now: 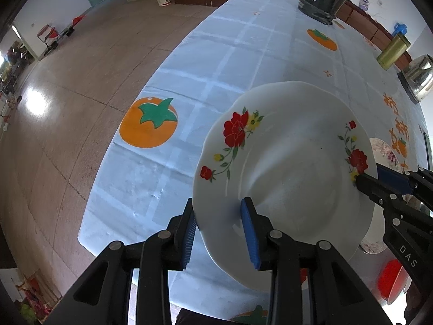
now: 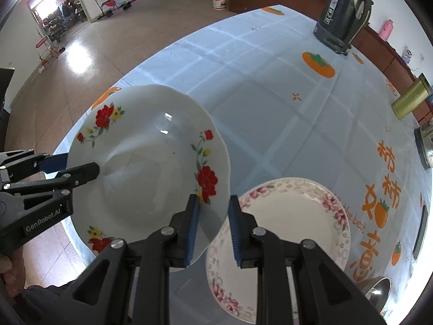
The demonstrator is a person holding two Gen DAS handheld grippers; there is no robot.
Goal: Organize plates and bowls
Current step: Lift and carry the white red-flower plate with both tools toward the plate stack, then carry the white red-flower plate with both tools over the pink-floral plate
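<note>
A round table point(image 2: 270, 94) fills both views, covered in a smooth pale-blue checked cloth printed with orange persimmons and orange characters. Above it hangs a glossy white plate point(image 1: 292, 162) with a scalloped rim and red and yellow flower sprays, tilted and lifted clear of the cloth, at the near edge of the table. The left gripper point(image 1: 219, 233) clamps 1 side of its rim between blue ribbed pads, jaws about half apart. The right gripper point(image 2: 213, 230) grips the opposite rim, jaws narrow, 1 pad above and 1 below. Just beside and below it sits a second plate point(image 2: 297, 216), cream with a pink floral border, flat on the cloth. A dark kettle point(image 2: 343, 13) stands at the far edge, well apart. A brass-coloured tin point(image 2: 411, 100) and a steel pot point(image 1: 419, 78) sit along the right side. A red dish point(image 1: 392, 279) shows below the right gripper.
</note>
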